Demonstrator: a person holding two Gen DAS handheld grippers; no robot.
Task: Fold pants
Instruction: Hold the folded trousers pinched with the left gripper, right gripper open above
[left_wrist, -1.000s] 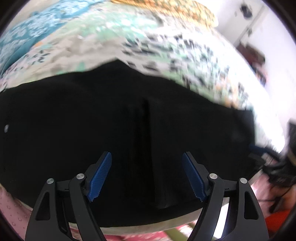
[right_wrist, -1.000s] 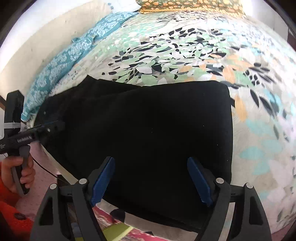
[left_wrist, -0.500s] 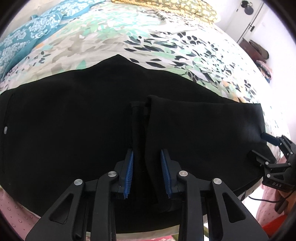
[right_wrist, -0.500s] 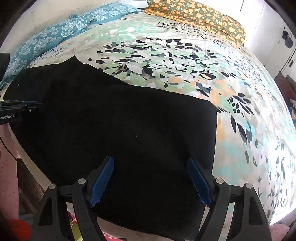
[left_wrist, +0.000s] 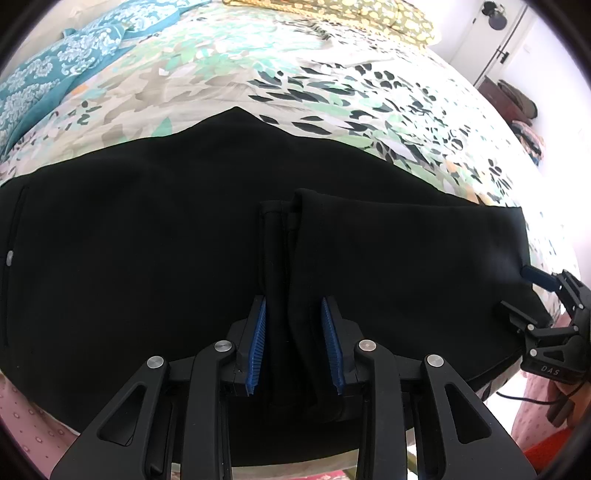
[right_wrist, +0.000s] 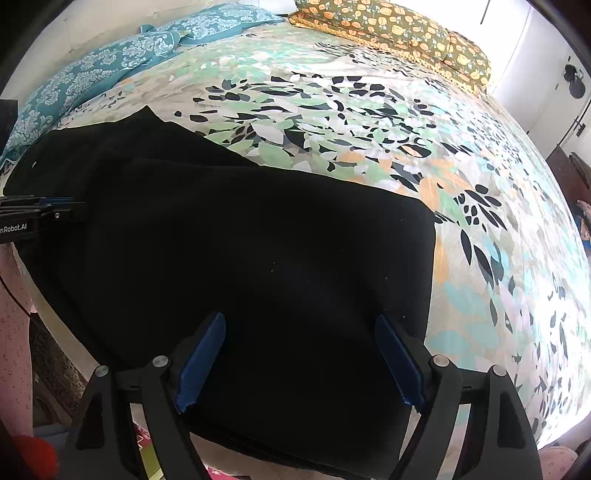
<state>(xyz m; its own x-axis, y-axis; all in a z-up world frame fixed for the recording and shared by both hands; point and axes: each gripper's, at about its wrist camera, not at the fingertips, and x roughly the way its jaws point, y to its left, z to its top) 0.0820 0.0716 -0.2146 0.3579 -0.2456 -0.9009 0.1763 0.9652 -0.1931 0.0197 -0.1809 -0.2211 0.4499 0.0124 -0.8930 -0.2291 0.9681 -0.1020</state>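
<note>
Black pants (left_wrist: 147, 258) spread flat on the floral bedsheet (right_wrist: 369, 122), near the bed edge. Left claw (left_wrist: 295, 343) pinched on the raised hem fold in the middle. Right claw (right_wrist: 299, 362) wide apart above the folded end.

The right gripper (right_wrist: 295, 362) hangs over the near edge of the black pants (right_wrist: 240, 258), its blue-padded fingers (right_wrist: 201, 363) spread wide apart with only cloth between them. The pants lie flat on the bed (right_wrist: 461, 206), stretching ahead and to the left of the gripper. Far to its left the left gripper (right_wrist: 70, 211) reaches in over the pants. Beyond, a teal pillow (right_wrist: 110, 62) and an orange-patterned pillow (right_wrist: 399, 33) sit at the bed's far end.
</note>
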